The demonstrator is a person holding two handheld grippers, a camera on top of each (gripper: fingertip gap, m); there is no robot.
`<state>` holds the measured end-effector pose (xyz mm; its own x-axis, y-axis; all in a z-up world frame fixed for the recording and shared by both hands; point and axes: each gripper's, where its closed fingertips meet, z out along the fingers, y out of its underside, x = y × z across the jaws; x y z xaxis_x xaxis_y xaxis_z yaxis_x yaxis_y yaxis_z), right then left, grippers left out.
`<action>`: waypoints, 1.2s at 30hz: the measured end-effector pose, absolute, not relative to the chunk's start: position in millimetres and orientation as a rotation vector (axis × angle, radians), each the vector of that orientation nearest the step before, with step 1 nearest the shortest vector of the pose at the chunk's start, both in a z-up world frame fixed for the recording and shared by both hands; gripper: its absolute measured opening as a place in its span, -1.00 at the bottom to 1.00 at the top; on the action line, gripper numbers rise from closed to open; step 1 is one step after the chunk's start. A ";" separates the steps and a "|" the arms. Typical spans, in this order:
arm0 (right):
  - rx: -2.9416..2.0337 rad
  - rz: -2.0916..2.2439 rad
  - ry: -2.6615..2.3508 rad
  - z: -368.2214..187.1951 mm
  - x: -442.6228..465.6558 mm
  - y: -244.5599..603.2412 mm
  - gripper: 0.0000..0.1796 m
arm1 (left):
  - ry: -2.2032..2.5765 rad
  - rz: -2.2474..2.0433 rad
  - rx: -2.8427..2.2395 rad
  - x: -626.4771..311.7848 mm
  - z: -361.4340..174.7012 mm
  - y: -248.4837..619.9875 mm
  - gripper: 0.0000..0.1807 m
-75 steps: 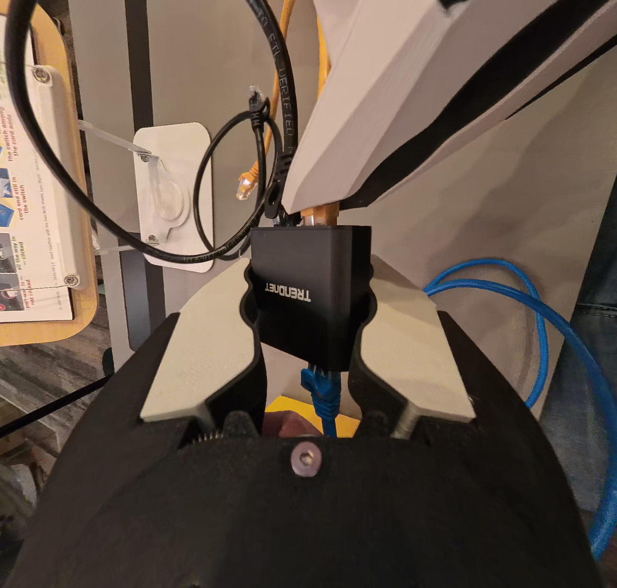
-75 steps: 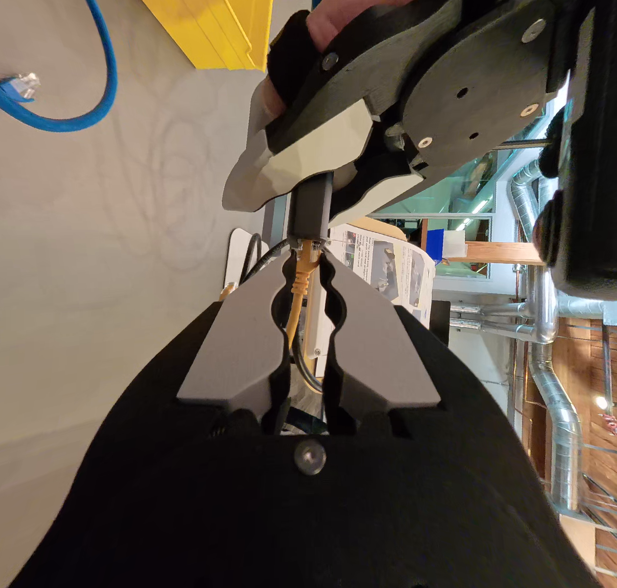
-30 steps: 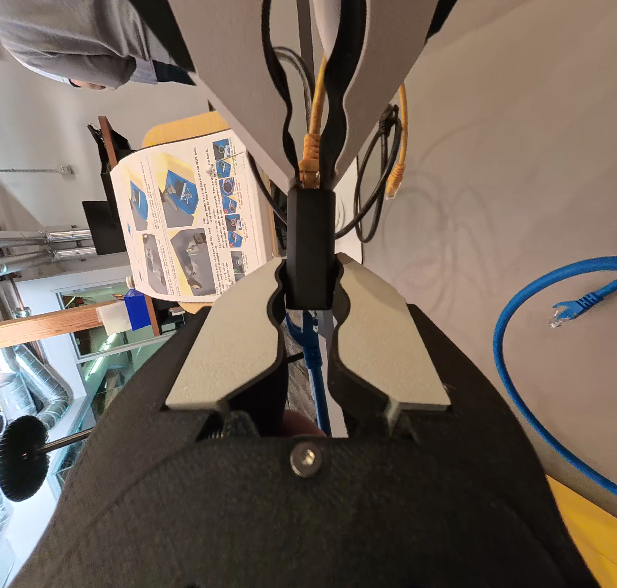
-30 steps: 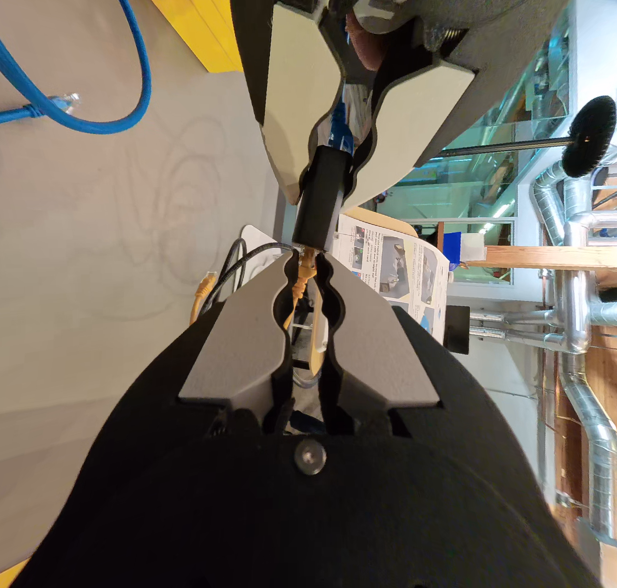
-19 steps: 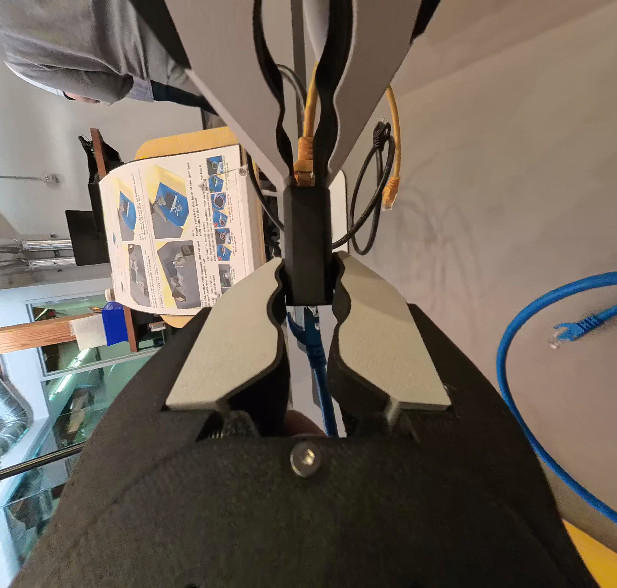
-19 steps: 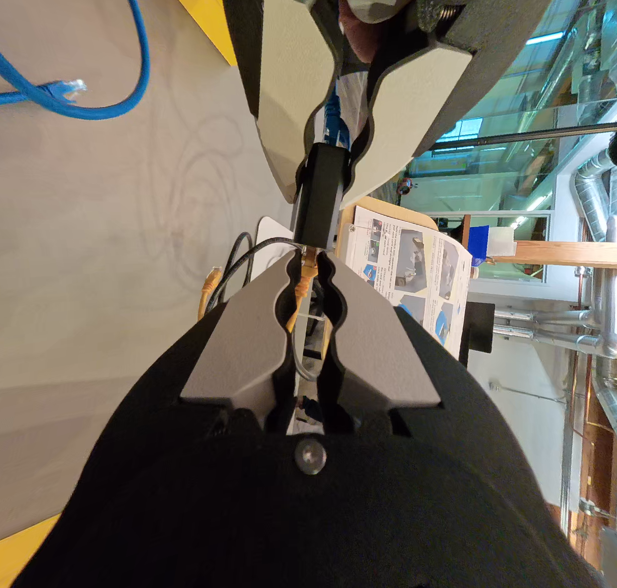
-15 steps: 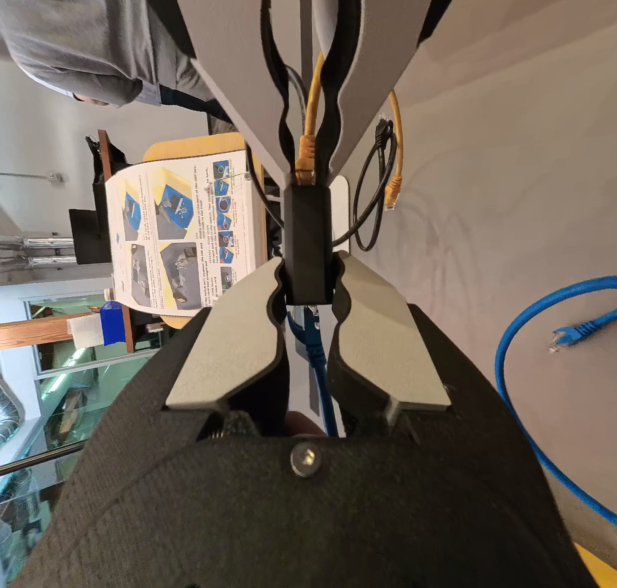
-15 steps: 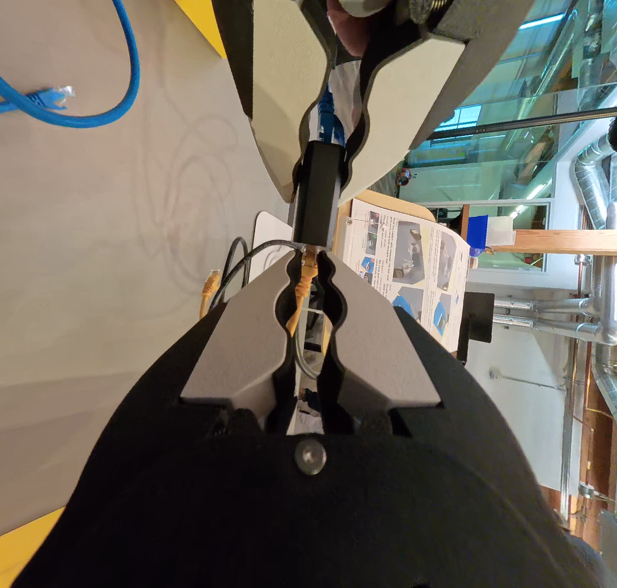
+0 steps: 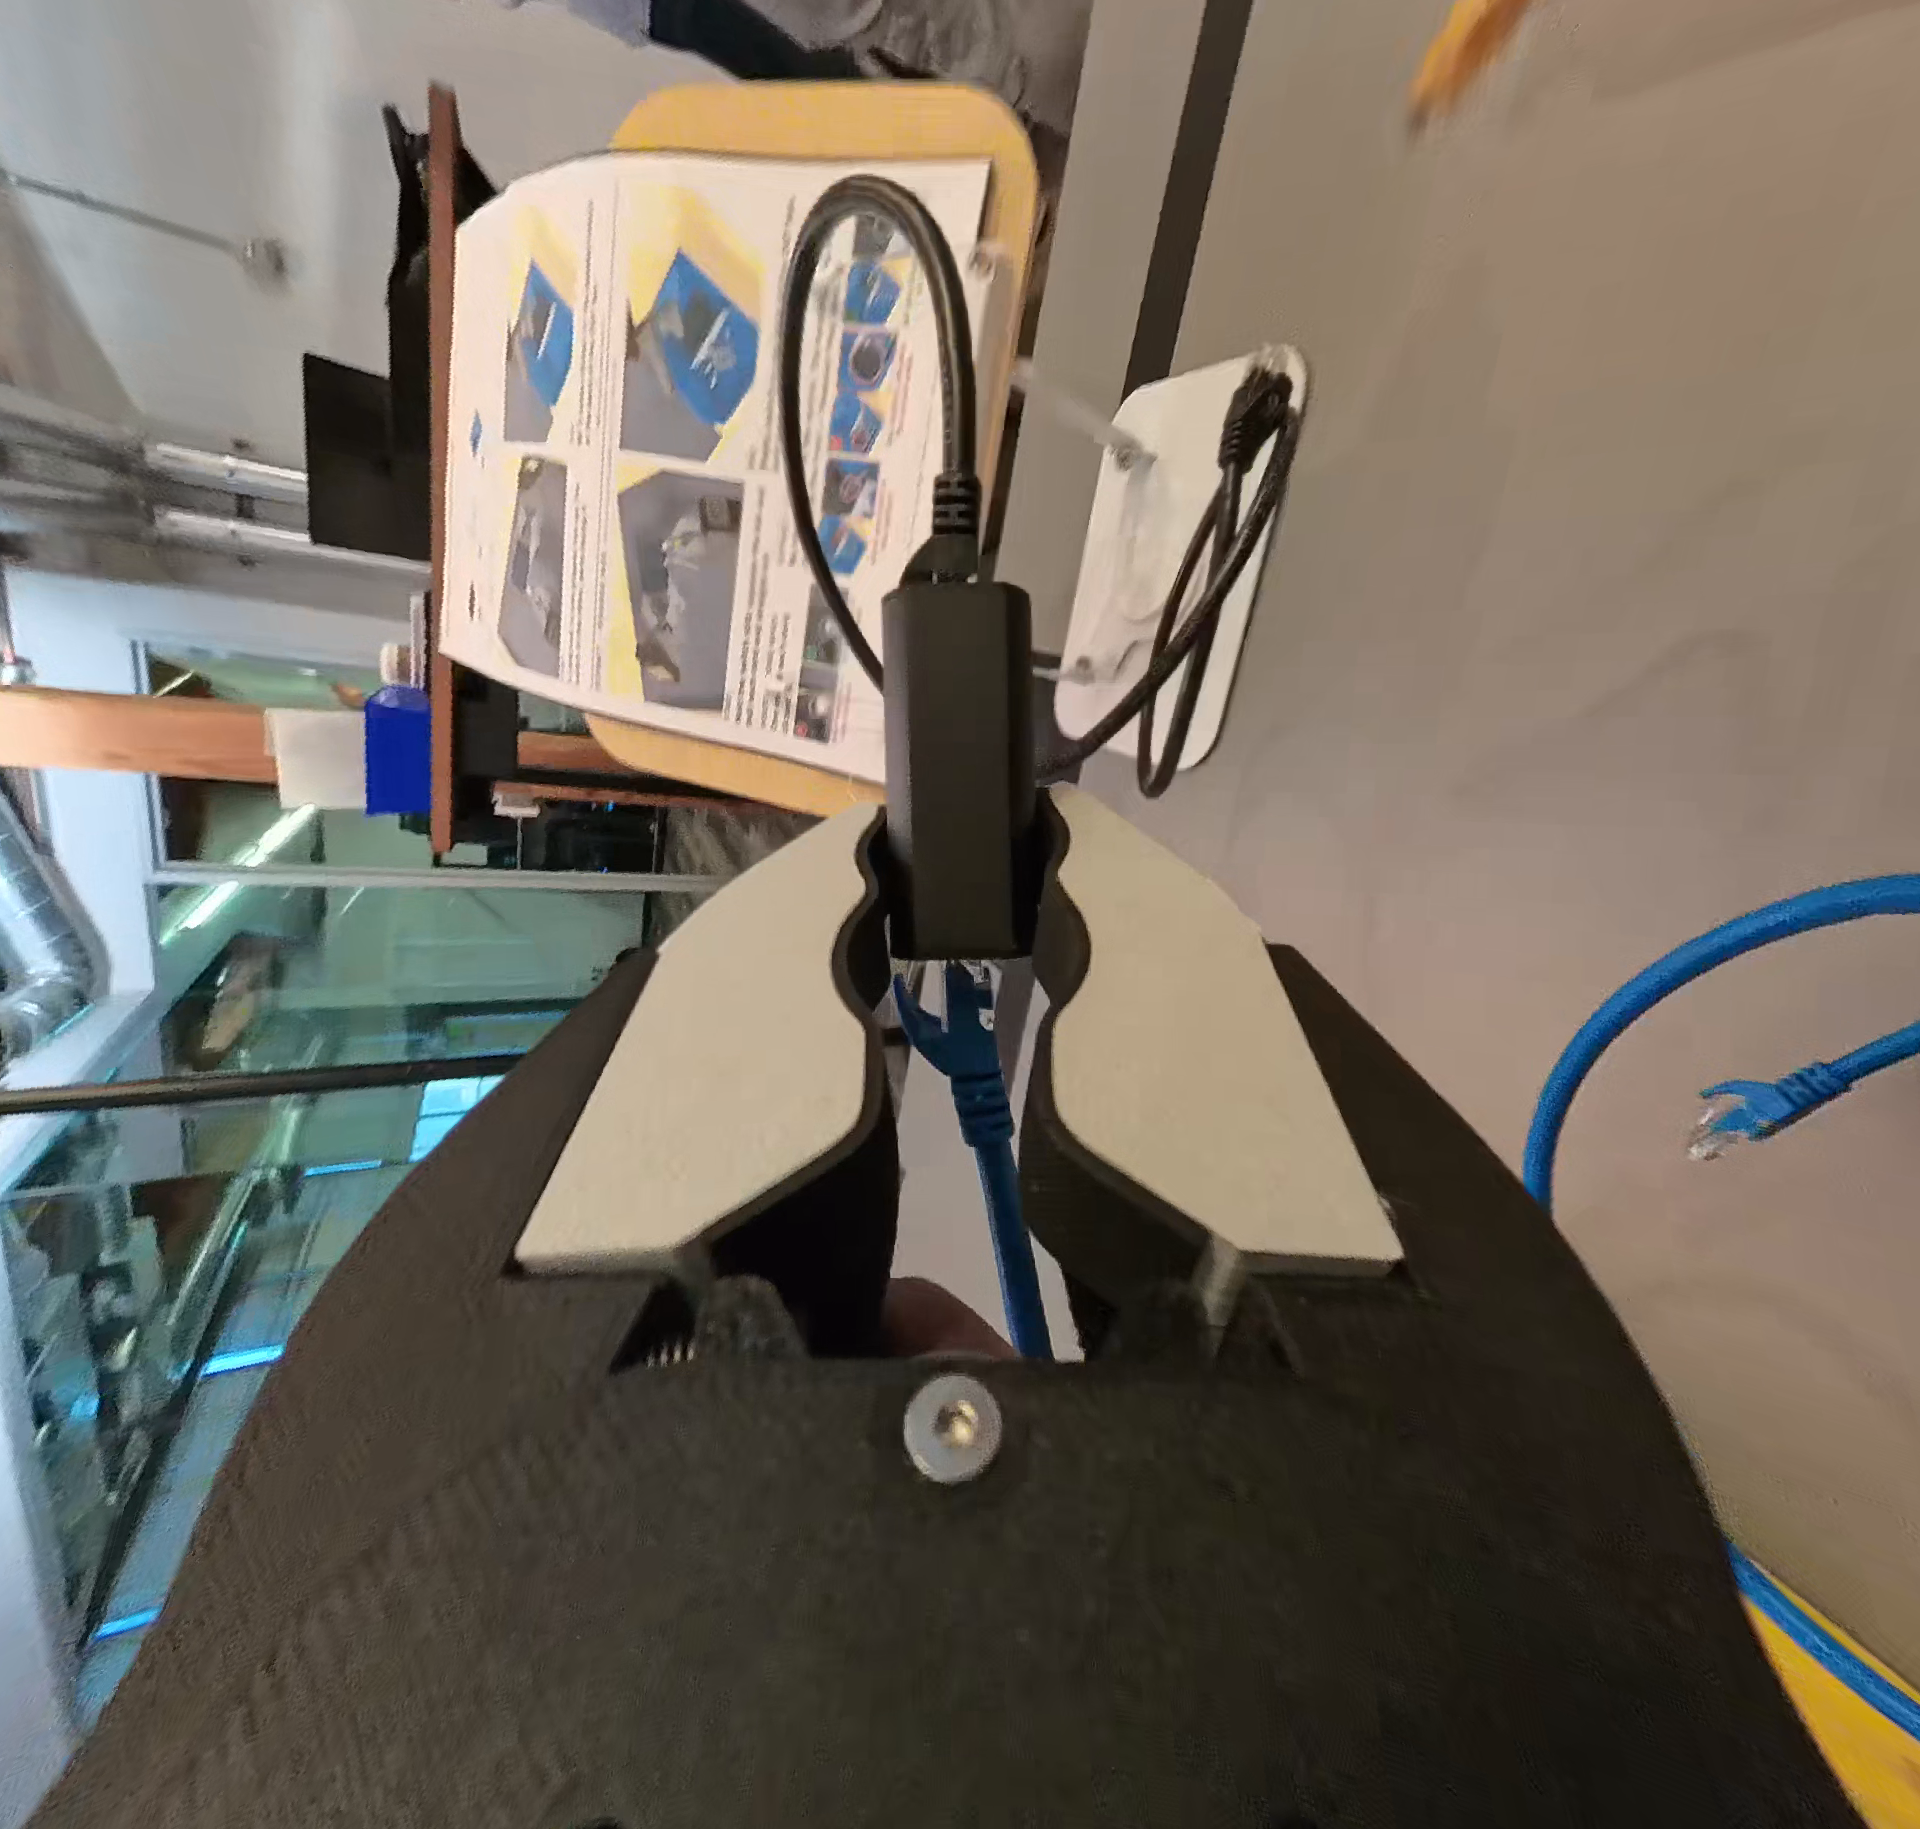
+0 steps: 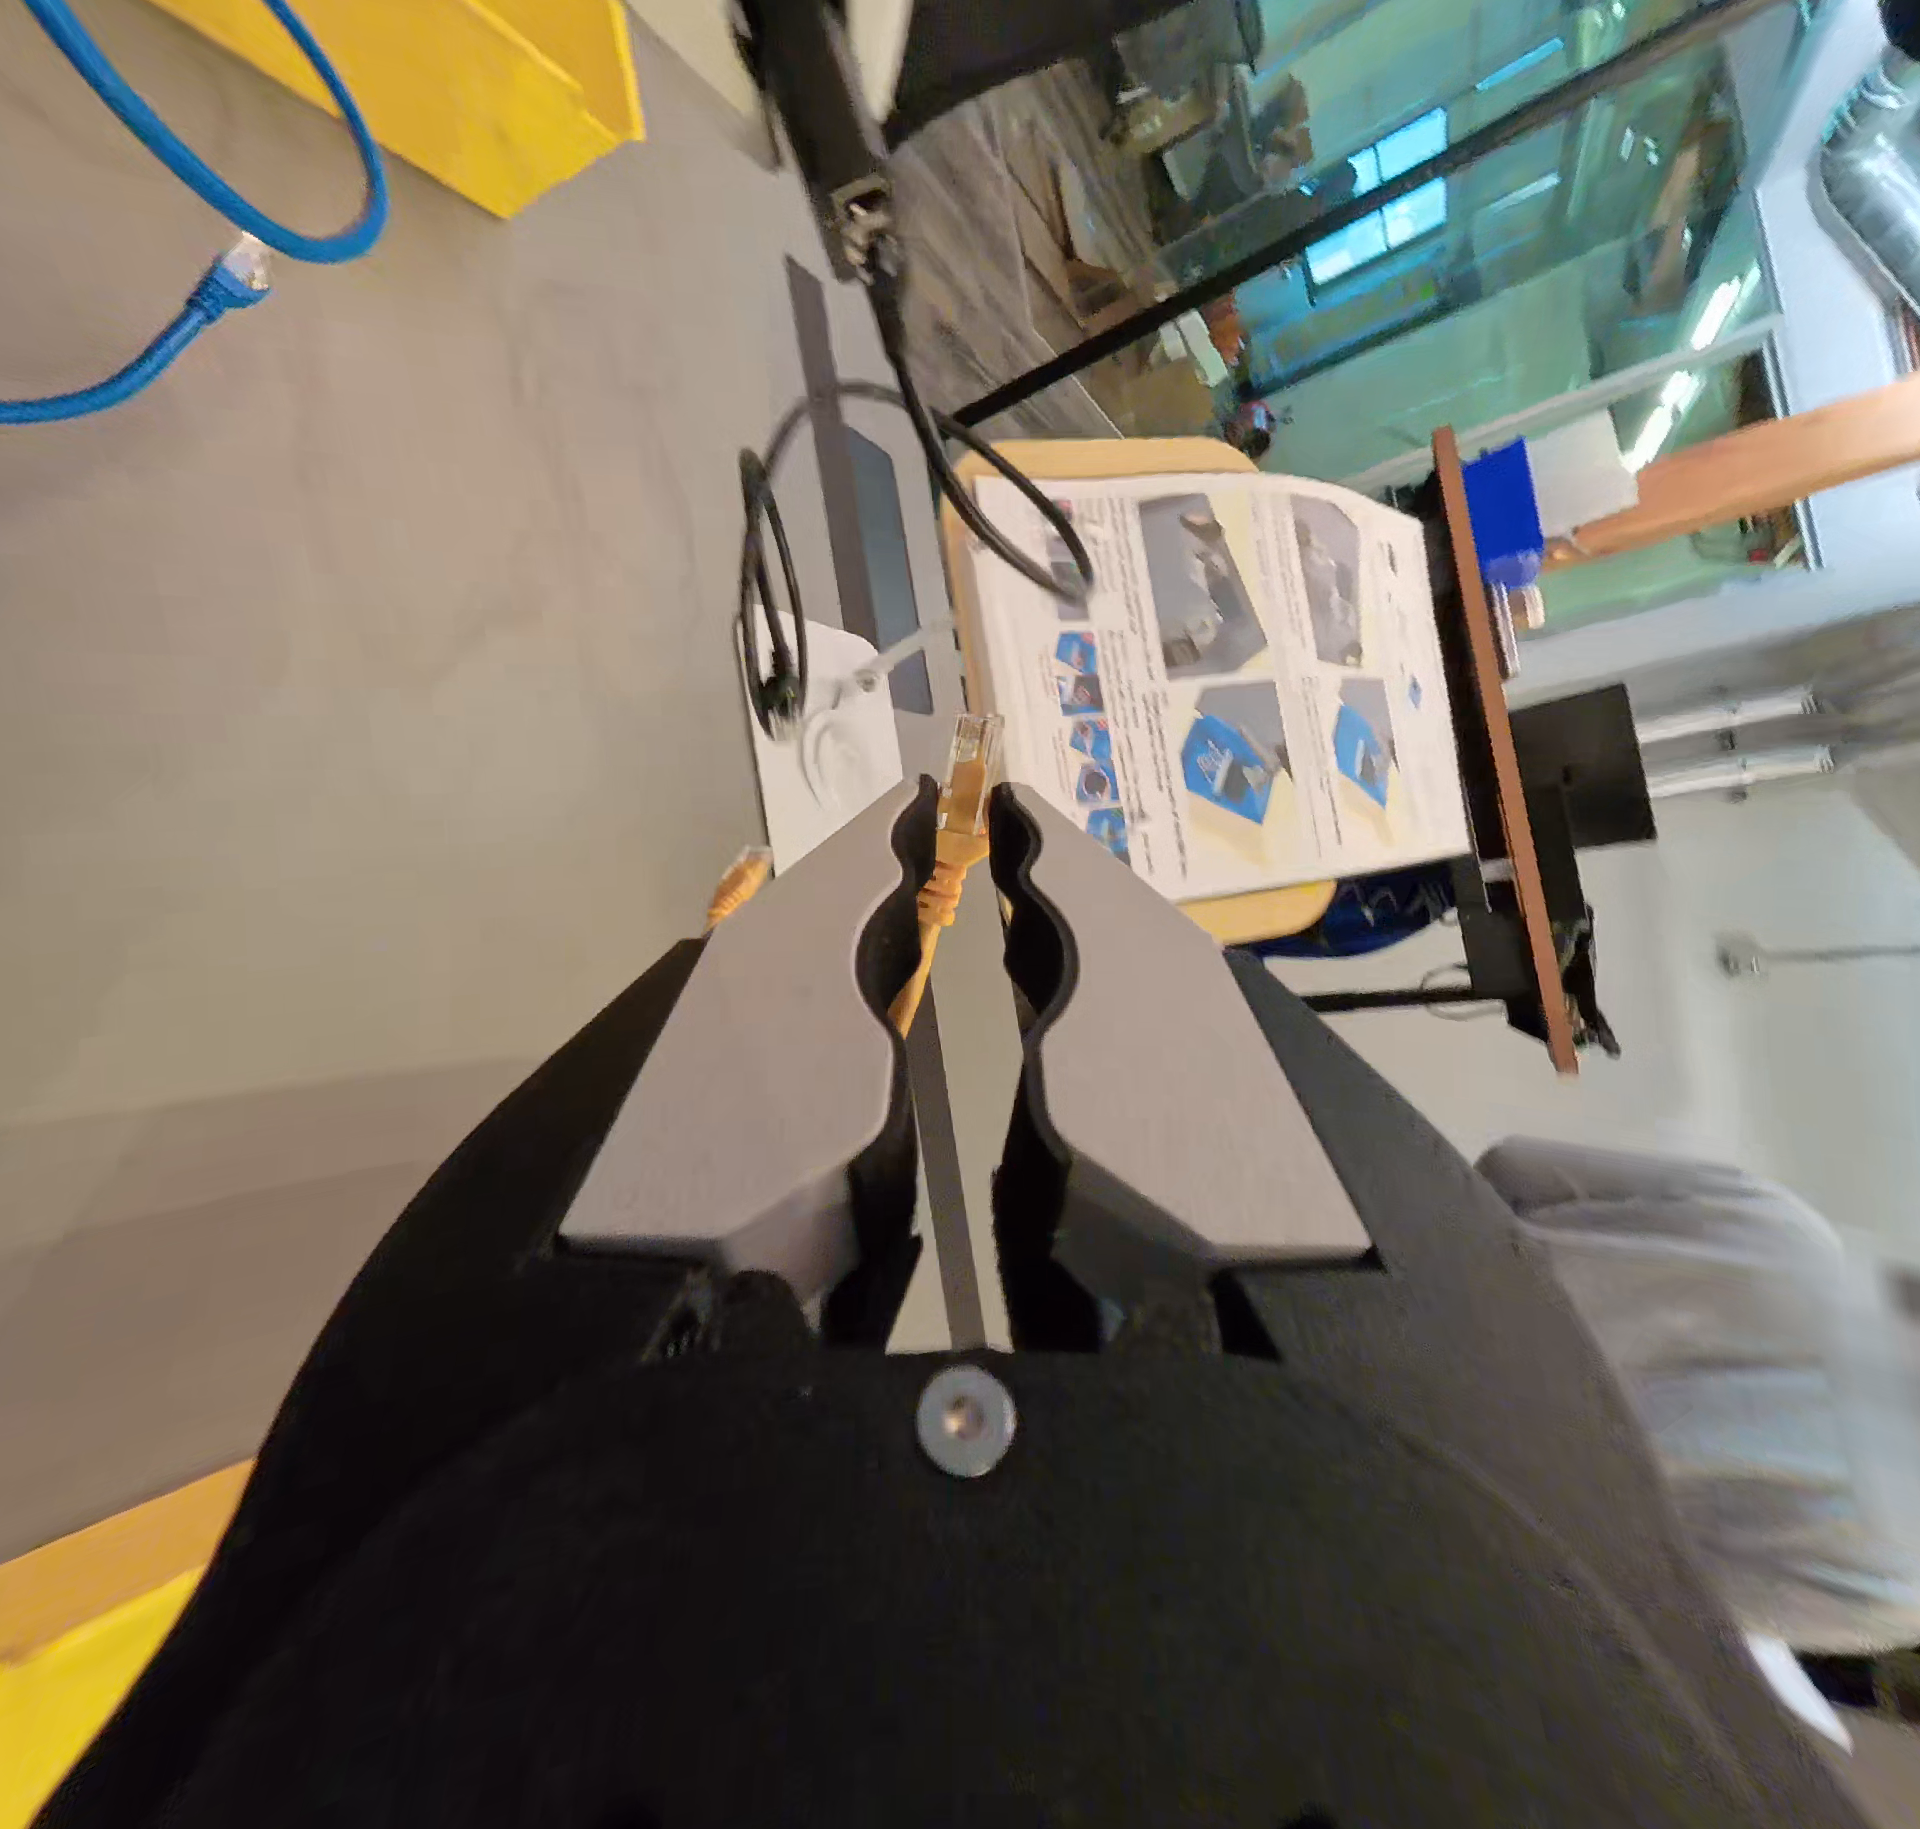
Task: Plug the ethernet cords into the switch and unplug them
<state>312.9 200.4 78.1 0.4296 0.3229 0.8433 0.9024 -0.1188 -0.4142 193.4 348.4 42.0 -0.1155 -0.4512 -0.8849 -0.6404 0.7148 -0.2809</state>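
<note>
In the left wrist view, the left gripper [image 9: 961, 870] has its fingers [image 9: 769, 990] clenched on the narrow sides of the black switch [image 9: 961, 771], which is held up off the grey table [image 9: 1558, 636] with its ports facing toward and away from the camera. That grip seems meant to keep the body braced while cords go in and out at either end. A blue cord [image 9: 982, 1093] sits plugged into the near end and runs back between the fingers toward the handle, while a black cable [image 9: 862, 345] enters the far end and loops up in front of a printed instruction sheet [image 9: 686, 449]. A second blue plug [image 9: 1756, 1119] lies loose on the table to the right, and a black cord [image 9: 1226, 574] is coiled over a white plate [image 9: 1174, 616] fixed to the table. A blurred orange shape at the top right may be another cord end; I cannot tell. In the right wrist view, the right gripper [image 10: 961, 803] is clamped on the boot of the orange cord [image 10: 961, 813], its clear plug poking out beyond the fingertips and free of any port, so this cord reads as unplugged. Holding it just behind the plug gives control of the connector. The switch is not visible in this view. Another orange plug [image 10: 740, 880] rests on the table beside the left finger, and a yellow bin [image 10: 416, 44] stands at the far edge.
</note>
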 end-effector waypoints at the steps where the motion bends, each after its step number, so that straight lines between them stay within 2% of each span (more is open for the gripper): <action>1: -1.678 -0.722 -1.043 85.6 321.8 192.8 -0.92 | 1.744 0.210 -0.882 189.9 40.8 353.4 -0.74; 6: -1.758 -0.783 -0.832 112.1 371.9 145.4 -0.92 | 1.714 0.172 -0.958 176.7 30.0 368.4 -0.74; 10: -1.938 -0.914 -0.656 94.5 424.8 101.8 -0.92 | 1.714 0.150 -0.967 173.1 20.6 366.7 -0.74; 19: -2.196 -0.705 -0.281 -15.7 478.5 49.4 -0.91 | 1.752 0.124 -0.921 181.6 8.6 348.4 -0.74; 26: -2.286 -0.337 -0.194 -106.8 467.4 84.0 -0.89 | 1.777 0.114 -0.892 189.5 0.9 335.6 -0.74; 28: -2.335 -0.257 -0.151 -129.9 469.4 88.8 -0.78 | 1.784 0.113 -0.881 190.2 -1.6 332.7 -0.74; 30: -2.367 -0.224 -0.118 -142.0 473.6 89.1 -0.51 | 1.790 0.110 -0.876 189.9 -3.8 331.4 -0.74; 32: -2.353 -0.241 -0.104 -134.1 477.4 87.4 -0.53 | 1.794 0.099 -0.875 189.5 -5.8 330.9 -0.74; 36: -2.101 -0.432 -0.364 -57.9 441.5 106.0 -0.67 | 1.805 0.079 -0.857 191.6 -7.7 328.2 -0.74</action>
<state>441.5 106.0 -57.9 0.8941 0.0902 0.4388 0.4170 -0.5251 -0.7419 191.6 328.2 -7.7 -0.1562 -0.5116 -0.8449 -0.5838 0.7378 -0.3388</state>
